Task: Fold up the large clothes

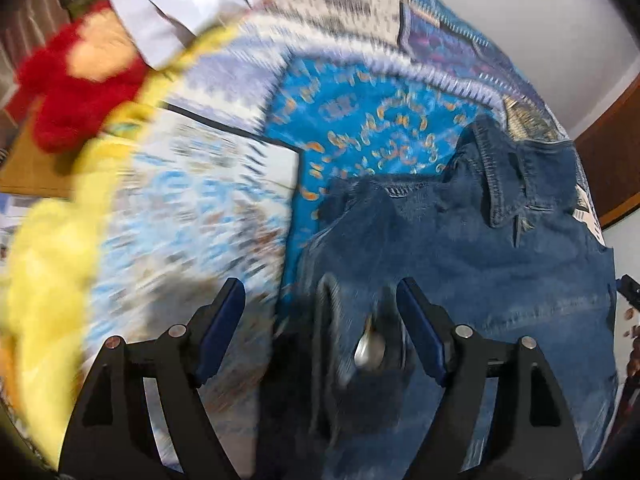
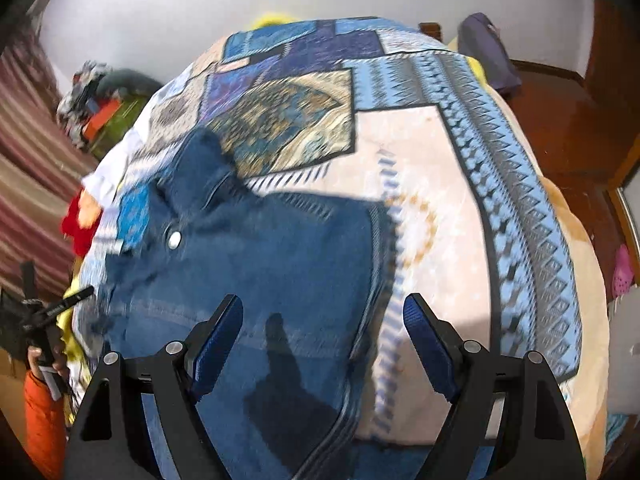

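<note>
My left tongs [image 1: 320,312] and right tongs [image 2: 323,326] gaped wide, gripping nothing. The stiff, seamed denim jacket [image 1: 460,248] lay flat just ahead of both on the plush patterned blanket [image 2: 432,184].

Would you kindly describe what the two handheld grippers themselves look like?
Both the left gripper and right gripper look alike: matte black angular frames with triangular cutouts, silver round pivot pins, and two fingers faced with dark blue pads. No cables or markings show.

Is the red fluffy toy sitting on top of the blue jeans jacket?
No, the red fluffy toy lies far left of the denim jacket, apart from it.
</note>
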Demonstrator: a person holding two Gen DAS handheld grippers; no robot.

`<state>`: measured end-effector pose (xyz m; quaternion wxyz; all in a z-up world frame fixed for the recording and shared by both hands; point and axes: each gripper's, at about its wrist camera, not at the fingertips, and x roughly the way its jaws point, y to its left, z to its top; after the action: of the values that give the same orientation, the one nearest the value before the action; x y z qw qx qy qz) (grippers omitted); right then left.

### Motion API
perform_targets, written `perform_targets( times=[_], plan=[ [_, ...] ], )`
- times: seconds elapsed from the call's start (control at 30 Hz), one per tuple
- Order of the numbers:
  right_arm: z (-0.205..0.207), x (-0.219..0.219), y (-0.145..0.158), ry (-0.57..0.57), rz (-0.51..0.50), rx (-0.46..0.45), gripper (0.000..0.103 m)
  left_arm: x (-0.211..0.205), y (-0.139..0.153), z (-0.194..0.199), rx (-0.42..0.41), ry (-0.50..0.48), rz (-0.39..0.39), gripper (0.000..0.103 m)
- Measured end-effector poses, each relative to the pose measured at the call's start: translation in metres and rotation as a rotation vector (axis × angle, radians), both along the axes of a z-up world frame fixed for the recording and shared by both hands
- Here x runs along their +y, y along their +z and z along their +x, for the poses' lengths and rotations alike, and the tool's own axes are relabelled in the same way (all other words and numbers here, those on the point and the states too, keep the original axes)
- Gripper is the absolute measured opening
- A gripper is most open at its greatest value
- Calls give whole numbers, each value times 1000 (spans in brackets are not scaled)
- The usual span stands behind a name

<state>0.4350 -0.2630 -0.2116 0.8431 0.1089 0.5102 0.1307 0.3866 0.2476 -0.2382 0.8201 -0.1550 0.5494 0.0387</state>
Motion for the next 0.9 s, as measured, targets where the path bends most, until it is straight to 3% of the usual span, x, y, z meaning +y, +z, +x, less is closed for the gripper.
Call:
perform_targets(
  times=[0.07,0.1,0.17,0.23,0.27,0.37,0.43,0.53,0.63,0.77,0.9],
  plan=[
    [14,-6,-10,-31,27,35,81,-3,-20,21,43,-11,-26,71],
    [19,-7,-14,-35,38,50,80,-5,-26,27,55,-16,-33,61],
    [29,-8,-24,-37,70,75,72,-7,-35,39,67,-17,-38,50],
    [35,-5,-27,-21,101,64,52,-8,-38,49,46,-9,-34,39],
    [39,-1,-29,-4,112,66,48,-8,-38,51,36,0,-27,36],
    [47,10,-33,4,60,22,23,-9,-37,55,9,33,-16,25],
    [54,14,-34,21,48,4,14,-12,-31,55,-29,37,37,20],
    [71,29,-28,46,9,-27,13,-9,-11,49,-110,65,97,16],
    [88,52,-18,85,-56,-77,13,4,3,49,-135,85,111,14],
    [105,83,-14,127,-158,-142,14,14,-7,58,-75,94,149,16],
    [113,102,-34,141,-320,-143,16,19,-21,57,-44,103,161,24]
  ],
)
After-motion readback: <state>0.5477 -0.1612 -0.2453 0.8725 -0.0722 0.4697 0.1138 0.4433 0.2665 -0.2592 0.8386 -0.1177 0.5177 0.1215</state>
